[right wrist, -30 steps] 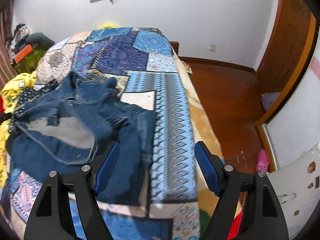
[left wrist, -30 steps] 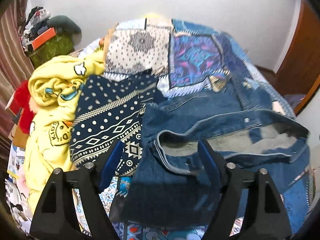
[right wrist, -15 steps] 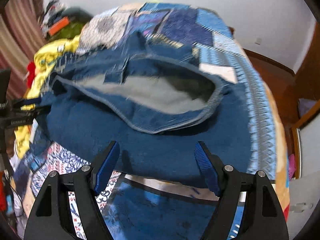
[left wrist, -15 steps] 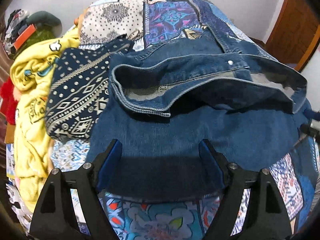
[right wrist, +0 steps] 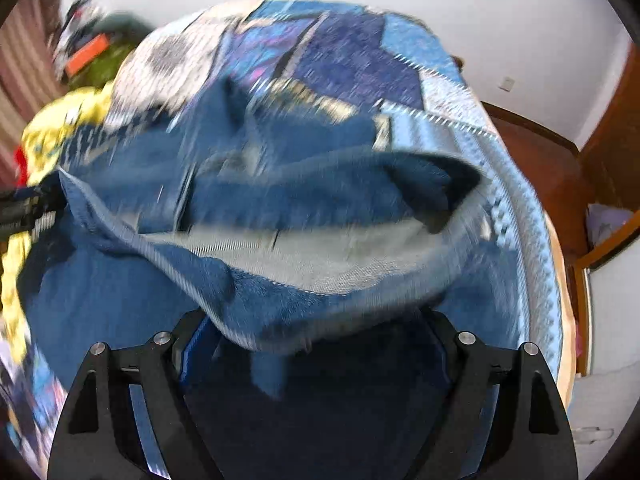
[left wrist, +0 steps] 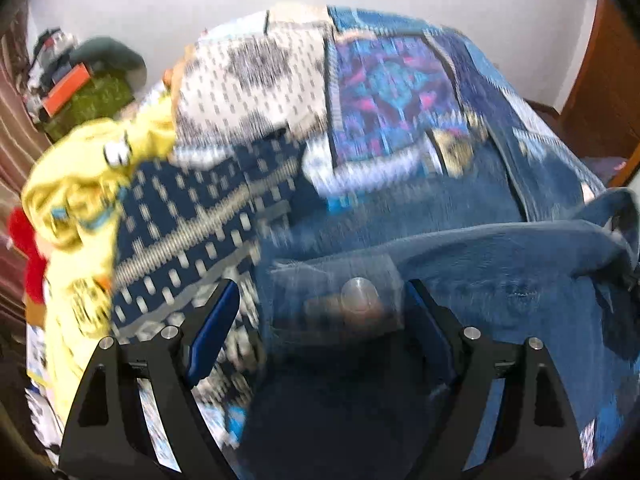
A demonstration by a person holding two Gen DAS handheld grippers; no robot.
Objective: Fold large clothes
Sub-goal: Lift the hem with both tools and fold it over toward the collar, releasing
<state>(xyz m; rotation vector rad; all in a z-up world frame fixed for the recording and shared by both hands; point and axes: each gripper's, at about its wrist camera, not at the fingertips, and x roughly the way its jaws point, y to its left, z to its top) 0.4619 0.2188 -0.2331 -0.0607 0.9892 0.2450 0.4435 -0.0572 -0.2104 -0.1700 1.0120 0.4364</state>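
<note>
Blue denim jeans (left wrist: 460, 264) lie bunched on the bed, waist towards me. In the left wrist view the waistband's metal button (left wrist: 359, 294) sits between the fingers of my left gripper (left wrist: 320, 286). Its jaws are opening and the blue pads (left wrist: 212, 332) stand clear of the cloth. In the right wrist view the jeans (right wrist: 312, 184) gape open and show the grey lining (right wrist: 320, 256). The near waist edge droops between the fingers of my right gripper (right wrist: 316, 316). Those jaws are opening too, and denim partly hides both pads. The picture is blurred by motion.
A patchwork bedspread (left wrist: 392, 92) covers the bed. Left of the jeans lie a navy patterned cloth (left wrist: 192, 216) and a yellow garment (left wrist: 76, 200), with something red beyond. A cluttered green bin (left wrist: 92, 92) stands at the far left. The bed's right edge (right wrist: 552, 280) drops to a wooden floor.
Both grippers have come down and in towards the jeans' waist. The waistband, earlier ahead of the fingers, now lies between them. Both pairs of jaws stand a little wider.
</note>
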